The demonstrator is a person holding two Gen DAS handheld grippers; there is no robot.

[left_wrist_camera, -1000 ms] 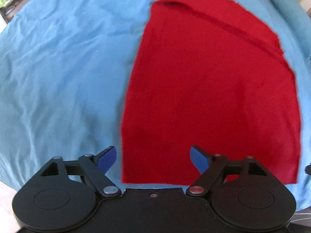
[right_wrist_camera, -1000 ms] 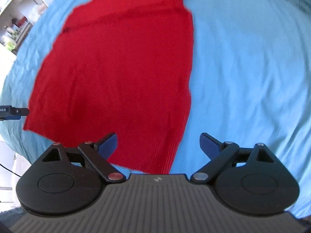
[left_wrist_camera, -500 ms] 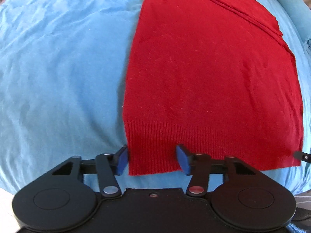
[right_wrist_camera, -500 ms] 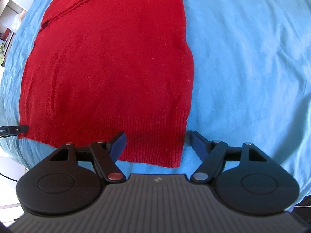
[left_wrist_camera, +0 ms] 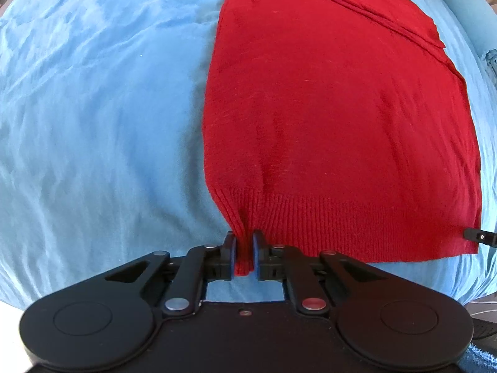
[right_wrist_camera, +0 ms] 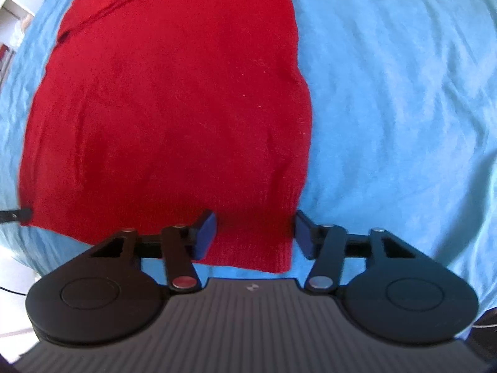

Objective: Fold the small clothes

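Since a second ago, both of your tools have dropped from above the red knitted sweater (left_wrist_camera: 335, 118) to its ribbed hem, and both pairs of blue-padded jaws have narrowed. Your left gripper (left_wrist_camera: 243, 256) has drawn nearly together and now pinches the hem's corner, its jaws closing on a bunched tuck of ribbing that rises into a pleat at 12 o'clock from the pads. Your right gripper (right_wrist_camera: 254, 233) stands half apart, jaws closing, with the opposite hem corner lying between them; its blue pads (right_wrist_camera: 207, 230) do not yet press the cloth.

The sweater lies flat on a wrinkled light-blue cotton sheet (left_wrist_camera: 93, 124). Its body is a fine, fuzzy knit; its lower band shows close vertical ribs, and a folded seam runs diagonally near the far edge at about 1 o'clock in the left view. In the right view the knit is motion-blurred. The sheet shows soft creases spreading toward 9 o'clock in the left view and 3 o'clock in the right. A black fingertip of the other tool shows at each view's edge, beside the hem.
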